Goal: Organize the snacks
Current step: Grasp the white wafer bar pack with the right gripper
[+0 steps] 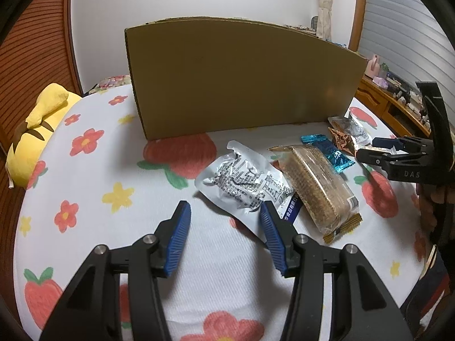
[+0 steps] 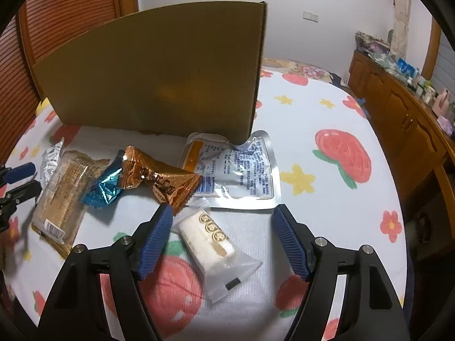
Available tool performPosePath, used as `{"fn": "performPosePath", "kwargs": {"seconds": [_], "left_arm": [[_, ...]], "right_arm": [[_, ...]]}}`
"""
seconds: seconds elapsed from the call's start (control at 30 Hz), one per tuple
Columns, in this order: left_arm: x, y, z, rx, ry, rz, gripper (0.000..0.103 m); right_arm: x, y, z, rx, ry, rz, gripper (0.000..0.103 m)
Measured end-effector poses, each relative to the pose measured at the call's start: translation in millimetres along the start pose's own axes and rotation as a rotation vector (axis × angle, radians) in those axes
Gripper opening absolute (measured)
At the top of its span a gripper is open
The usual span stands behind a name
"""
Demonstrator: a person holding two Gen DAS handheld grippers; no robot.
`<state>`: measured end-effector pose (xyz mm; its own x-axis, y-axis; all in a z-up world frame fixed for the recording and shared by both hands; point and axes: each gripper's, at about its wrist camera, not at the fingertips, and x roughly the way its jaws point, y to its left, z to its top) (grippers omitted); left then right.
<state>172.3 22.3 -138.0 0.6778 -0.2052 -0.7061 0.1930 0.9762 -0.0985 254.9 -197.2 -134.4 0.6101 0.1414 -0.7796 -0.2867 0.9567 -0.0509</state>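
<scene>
A tall cardboard box [image 1: 241, 79] stands on the bed, with snacks lying in front of it. My left gripper [image 1: 224, 209] is open just before a crumpled silver pouch [image 1: 241, 182], whose near corner reaches in beside the right finger. Right of the pouch lie a brown cracker pack [image 1: 315, 187] and a blue wrapper [image 1: 330, 152]. My right gripper [image 2: 223, 211] is open around a white bar in clear wrap [image 2: 216, 244], which lies nearer the left pad and is not pressed. Beyond it lie an orange wrapper [image 2: 162, 179] and a flat silver pouch [image 2: 236, 170].
The bed cover [image 1: 99, 170] is white with flowers and strawberries. A yellow plush toy [image 1: 37, 130] lies at the far left by the slatted wooden headboard. A wooden dresser [image 2: 398, 119] with small items runs along the right side.
</scene>
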Motion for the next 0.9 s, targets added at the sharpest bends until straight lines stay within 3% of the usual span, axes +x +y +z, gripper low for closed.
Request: {"fn": "performPosePath", "kwargs": {"seconds": [0.2, 0.4, 0.43, 0.53, 0.9], "left_arm": [[0, 1, -1, -0.005, -0.001, -0.006, 0.052], [1, 2, -1, -0.011, 0.000, -0.012, 0.052], [1, 2, -1, -0.010, 0.000, -0.012, 0.052], [1, 2, -1, -0.010, 0.001, -0.011, 0.052], [-2, 1, 2, -0.019, -0.010, -0.008, 0.052]], "right_arm": [[-4, 7, -6, -0.002, 0.002, 0.004, 0.075], [-16, 13, -19, -0.036, -0.001, 0.024, 0.060], [-17, 15, -22, -0.040, -0.002, 0.025, 0.055], [-22, 16, -26, -0.053, -0.011, 0.025, 0.021], [-23, 15, -34, -0.045, -0.060, 0.033, 0.022]]}}
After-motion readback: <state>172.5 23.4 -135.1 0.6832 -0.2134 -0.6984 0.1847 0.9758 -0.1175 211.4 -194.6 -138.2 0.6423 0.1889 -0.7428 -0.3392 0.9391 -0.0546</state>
